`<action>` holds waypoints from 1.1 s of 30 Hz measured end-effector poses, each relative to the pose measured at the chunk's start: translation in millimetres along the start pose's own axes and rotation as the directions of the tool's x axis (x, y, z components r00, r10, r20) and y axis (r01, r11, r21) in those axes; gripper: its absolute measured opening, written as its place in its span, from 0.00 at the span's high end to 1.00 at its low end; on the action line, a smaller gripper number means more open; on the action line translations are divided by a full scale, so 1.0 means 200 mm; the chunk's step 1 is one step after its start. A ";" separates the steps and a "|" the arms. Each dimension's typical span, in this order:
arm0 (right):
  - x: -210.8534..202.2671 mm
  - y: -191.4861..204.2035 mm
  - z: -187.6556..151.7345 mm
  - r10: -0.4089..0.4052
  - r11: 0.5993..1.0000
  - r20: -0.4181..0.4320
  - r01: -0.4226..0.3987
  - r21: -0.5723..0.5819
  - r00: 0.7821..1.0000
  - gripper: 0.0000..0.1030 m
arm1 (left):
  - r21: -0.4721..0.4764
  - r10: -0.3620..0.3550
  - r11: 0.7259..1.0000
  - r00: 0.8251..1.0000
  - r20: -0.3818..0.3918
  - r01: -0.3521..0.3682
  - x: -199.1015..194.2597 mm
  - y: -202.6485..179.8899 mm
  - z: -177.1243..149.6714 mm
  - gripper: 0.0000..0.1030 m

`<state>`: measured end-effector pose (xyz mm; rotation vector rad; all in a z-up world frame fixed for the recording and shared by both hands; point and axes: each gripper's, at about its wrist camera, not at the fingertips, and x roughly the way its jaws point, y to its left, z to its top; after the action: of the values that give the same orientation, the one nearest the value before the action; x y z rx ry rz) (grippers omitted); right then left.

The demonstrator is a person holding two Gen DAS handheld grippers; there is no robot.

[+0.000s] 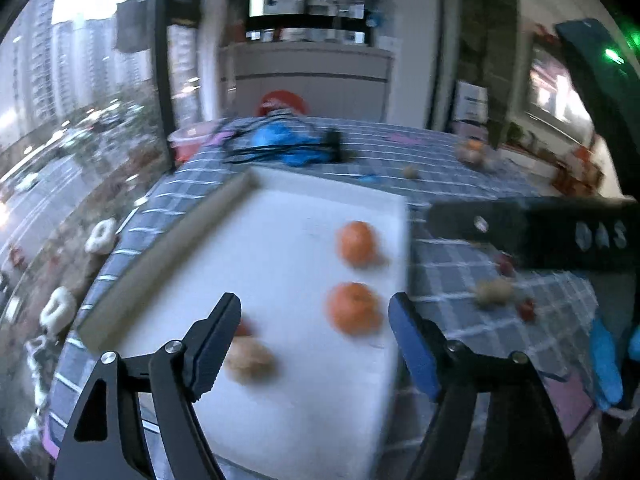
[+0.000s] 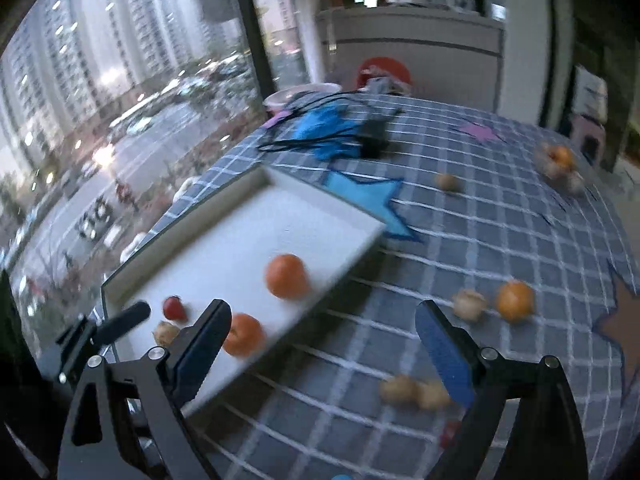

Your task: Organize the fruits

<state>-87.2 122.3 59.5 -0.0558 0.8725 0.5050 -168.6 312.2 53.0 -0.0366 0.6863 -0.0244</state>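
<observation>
Left tongs [image 1: 314, 314] open, empty, over the white tray [image 1: 280, 240]; near orange [image 1: 354, 307] between the tips toward 3 o'clock. Right tongs [image 2: 324, 322] open, empty, over the checked surface [image 2: 500, 220]; loose orange [image 2: 515, 301] at 3 o'clock.

A tray [image 1: 280, 240] lies on the table [image 1: 460, 184] just ahead of the left gripper [image 1: 316, 312]. In it, two oranges [image 1: 356, 242] sit one behind the other toward its right side; a pale fruit [image 1: 250, 360] rests by the left finger. Right of the tray, off it, small fruits [image 1: 490, 292] lie on the cloth. From the right gripper [image 2: 324, 328], the tray is ahead-left, an orange [image 2: 515, 301] ahead-right
</observation>
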 end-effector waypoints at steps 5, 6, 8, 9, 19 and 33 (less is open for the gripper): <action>-0.16 -0.25 -0.15 -0.139 0.988 0.041 0.136 0.075 0.989 0.08 | 0.102 -0.099 0.990 0.994 -0.035 0.102 0.00 -0.32 -0.05 0.21; -0.18 -0.32 -0.19 -0.177 0.980 0.044 0.172 0.095 0.983 0.08 | 0.118 -0.106 0.987 0.993 -0.045 0.111 0.02 -0.37 -0.06 0.21; -0.21 -0.46 -0.26 -0.230 0.964 0.032 0.224 0.142 0.973 0.08 | 0.149 -0.098 0.983 0.993 -0.062 0.106 0.06 -0.48 -0.09 0.21; -0.21 -0.54 -0.31 -0.256 0.953 0.014 0.249 0.174 0.967 0.08 | 0.157 -0.094 0.982 0.993 -0.067 0.103 0.08 -0.51 -0.10 0.21; -0.17 -0.96 -0.52 -0.301 0.899 -0.053 0.302 0.318 0.952 0.00 | 0.164 -0.066 0.983 0.989 -0.130 0.087 0.23 -0.62 -0.16 0.20; -0.11 -0.90 -0.51 -0.332 0.911 -0.095 0.345 0.226 0.939 0.00 | 0.134 -0.097 0.984 0.987 -0.129 0.115 0.24 -0.59 -0.15 0.18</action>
<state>-91.3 -70.6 -17.7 0.0009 0.9485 0.0698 -151.9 192.1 5.0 0.0646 0.8034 -0.1789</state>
